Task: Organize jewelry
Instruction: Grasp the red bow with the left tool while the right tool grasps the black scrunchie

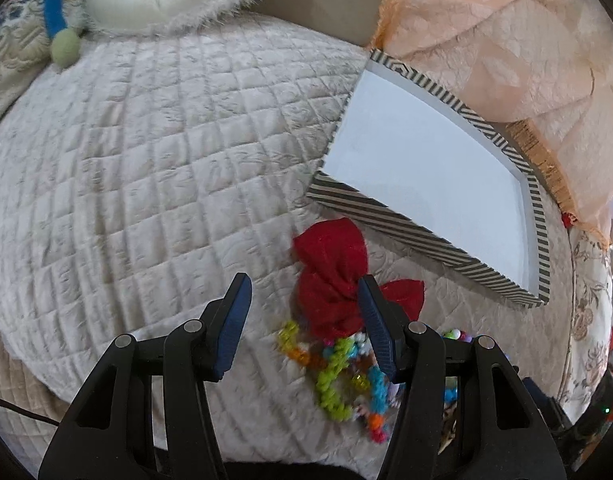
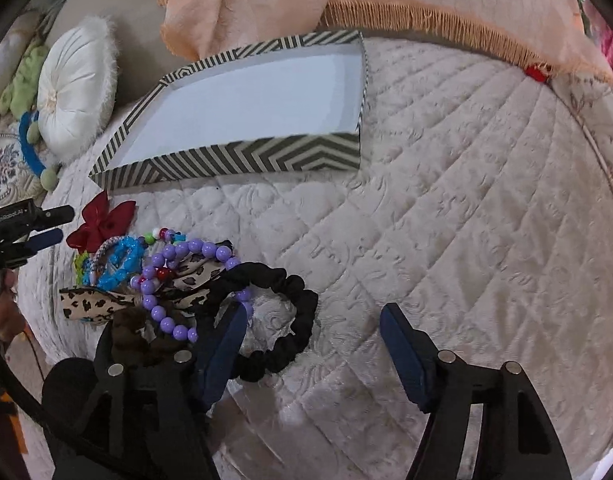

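On a cream quilted bed cover (image 2: 446,208), a heap of jewelry and hair accessories lies just in front of a shallow rectangular box (image 2: 242,160) with a grey-and-cream chevron rim and bare white floor: a red fabric bow (image 1: 334,280), a purple bead bracelet (image 2: 174,276), a leopard-print ribbon (image 2: 94,302), a black fabric scrunchie (image 2: 282,320) and bright plastic-bead bracelets (image 1: 338,376). The left gripper (image 1: 304,292) hovers with fingers spread over the bow, one finger overlapping it. The right gripper (image 2: 312,322) holds its fingers wide apart, the scrunchie's loop beside its left finger, gripping nothing.
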Motion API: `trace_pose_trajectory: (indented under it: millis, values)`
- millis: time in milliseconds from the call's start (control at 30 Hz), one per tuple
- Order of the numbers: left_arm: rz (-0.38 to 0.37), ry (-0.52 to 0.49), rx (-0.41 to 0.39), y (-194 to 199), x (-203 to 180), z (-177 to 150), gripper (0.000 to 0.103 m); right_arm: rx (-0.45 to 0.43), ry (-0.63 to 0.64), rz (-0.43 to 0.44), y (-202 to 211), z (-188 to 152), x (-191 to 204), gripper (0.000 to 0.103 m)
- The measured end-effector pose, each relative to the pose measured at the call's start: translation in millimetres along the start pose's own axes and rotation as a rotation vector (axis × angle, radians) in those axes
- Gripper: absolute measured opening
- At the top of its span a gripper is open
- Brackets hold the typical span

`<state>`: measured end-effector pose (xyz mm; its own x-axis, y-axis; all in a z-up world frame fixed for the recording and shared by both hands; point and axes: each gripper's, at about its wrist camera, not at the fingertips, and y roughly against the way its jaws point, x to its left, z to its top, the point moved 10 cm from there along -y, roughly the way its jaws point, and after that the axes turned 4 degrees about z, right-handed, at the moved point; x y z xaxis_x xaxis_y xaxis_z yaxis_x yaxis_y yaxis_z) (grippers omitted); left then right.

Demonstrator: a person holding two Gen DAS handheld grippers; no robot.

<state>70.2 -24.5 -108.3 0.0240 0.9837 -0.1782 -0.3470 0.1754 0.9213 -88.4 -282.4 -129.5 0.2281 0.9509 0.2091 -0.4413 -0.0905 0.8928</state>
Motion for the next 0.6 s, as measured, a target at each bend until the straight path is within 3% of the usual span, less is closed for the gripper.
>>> trace_pose_trajectory:
  millis: [133, 300, 333, 367, 400, 467, 600]
  values:
    - [0.009, -0.021, 0.044, -19.0, -6.2, -2.9, 0.055, -0.019, 0.035, -0.024, -4.2, 1.4, 4.2, 0.066]
    - [0.022, -0.036, 0.056, -31.3, -15.4, -3.5, 0.054, -0.057, 0.011, 0.012, -5.8, 10.6, 2.1, 0.042]
    - [0.020, -0.037, 0.052, -31.0, -16.7, -3.2, 0.050, -0.060, 0.003, 0.025, -4.6, 11.4, 0.4, 0.036]
    - [0.003, -0.037, 0.046, -30.7, -20.0, -2.4, 0.031, -0.062, -0.004, 0.032, -4.2, 12.1, -0.5, 0.029]
    - [-0.004, -0.042, 0.047, -31.6, -22.8, -2.2, 0.020, -0.064, -0.008, 0.045, -3.6, 13.0, -0.6, 0.024]
    - [0.004, -0.051, 0.035, -31.9, -27.2, 0.8, 0.011, -0.064, -0.019, 0.070, -2.3, 14.4, -0.2, 0.012]
    - [-0.043, -0.038, 0.022, -19.5, -30.1, 6.0, 0.005, -0.089, -0.028, 0.116, 9.9, 17.3, 6.5, 0.011]
